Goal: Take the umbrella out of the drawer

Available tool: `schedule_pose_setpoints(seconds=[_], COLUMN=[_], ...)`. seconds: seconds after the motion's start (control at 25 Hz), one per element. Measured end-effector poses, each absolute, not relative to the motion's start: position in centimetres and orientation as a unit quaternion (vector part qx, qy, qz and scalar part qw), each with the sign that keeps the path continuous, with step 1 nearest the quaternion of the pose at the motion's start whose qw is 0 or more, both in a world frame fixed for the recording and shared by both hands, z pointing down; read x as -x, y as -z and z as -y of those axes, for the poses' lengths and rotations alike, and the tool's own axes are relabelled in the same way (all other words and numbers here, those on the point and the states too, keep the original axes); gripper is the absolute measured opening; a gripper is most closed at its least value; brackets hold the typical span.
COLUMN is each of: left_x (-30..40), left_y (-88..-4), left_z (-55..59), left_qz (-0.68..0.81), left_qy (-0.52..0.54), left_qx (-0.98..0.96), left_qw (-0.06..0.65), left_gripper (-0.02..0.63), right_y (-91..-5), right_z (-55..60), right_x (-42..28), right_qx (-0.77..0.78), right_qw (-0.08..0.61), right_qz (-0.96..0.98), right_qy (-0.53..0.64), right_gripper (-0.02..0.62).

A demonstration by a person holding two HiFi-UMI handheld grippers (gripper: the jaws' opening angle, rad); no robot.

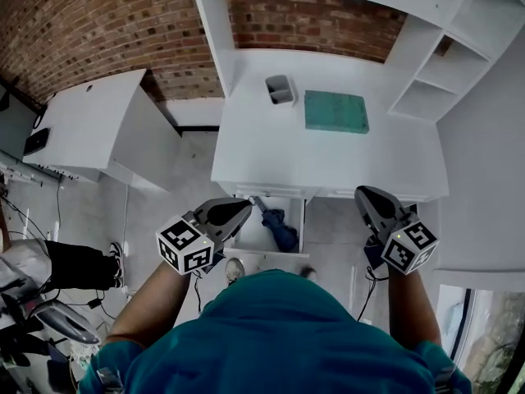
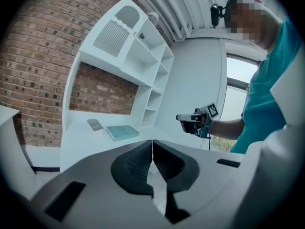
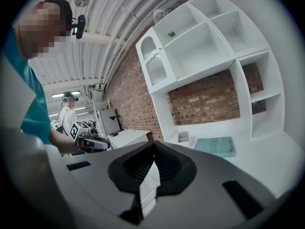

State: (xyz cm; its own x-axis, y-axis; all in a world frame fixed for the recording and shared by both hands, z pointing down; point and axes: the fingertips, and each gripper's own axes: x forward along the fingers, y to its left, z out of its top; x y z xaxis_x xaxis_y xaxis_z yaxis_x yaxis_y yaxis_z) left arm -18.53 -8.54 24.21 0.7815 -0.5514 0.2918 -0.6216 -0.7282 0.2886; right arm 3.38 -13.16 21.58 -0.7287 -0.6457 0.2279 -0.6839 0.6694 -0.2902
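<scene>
A dark blue folded umbrella [image 1: 277, 225] lies in the open drawer [image 1: 271, 257] under the white desk [image 1: 328, 158]. My left gripper [image 1: 244, 209] hovers above the drawer's left side, jaws closed with nothing between them. My right gripper [image 1: 361, 194] hangs above the desk's front edge to the right of the drawer, jaws closed and empty too. In the left gripper view the pads [image 2: 143, 163] meet edge to edge, and the right gripper [image 2: 183, 118] shows across from it. In the right gripper view the pads [image 3: 164, 168] also meet, and the left gripper [image 3: 102, 143] is at the left.
On the desk stand a small white holder [image 1: 280, 89] and a green book [image 1: 336, 111]. White shelves [image 1: 447, 64] rise at the right. A white cabinet [image 1: 102, 130] stands at the left by the brick wall. Another person [image 3: 69, 113] stands far off.
</scene>
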Motion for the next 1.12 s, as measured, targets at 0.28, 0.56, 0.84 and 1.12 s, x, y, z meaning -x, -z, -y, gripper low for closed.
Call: schedule_pose_setpoints(seconds=[0.28,0.56,0.84,1.12], left_x=[15.3,11.6,10.6,12.5], left_y=[-33.7,-45.3,-59.7,-73.6], left_z=[9.4,8.5,7.4,6.6], left_qz=[0.25,0.149,0.035,-0.09], left_qy=[-0.197,-0.346,-0.526,-0.64], left_qx=[-0.924,-0.908,-0.848,-0.754], left_qw=[0.212,0.184,0.059,-0.119], left_gripper=[0.106,0.193,0.257,0.298], right_y=[-26.6,-33.4,-41.5,-50.7], right_z=[14.1,14.7,14.5,12.3], right_x=[-4.0,-5.6,-8.2,-10.0], right_qx=[-0.369,-0.394,-0.412,-0.419], right_qw=[0.045,0.042,0.046,0.053], right_qz=[0.905,0.888,0.872,0.853], right_qy=[-0.207,-0.233,-0.261,-0.307], right_gripper=[0.023,0.023,0.023,0.023])
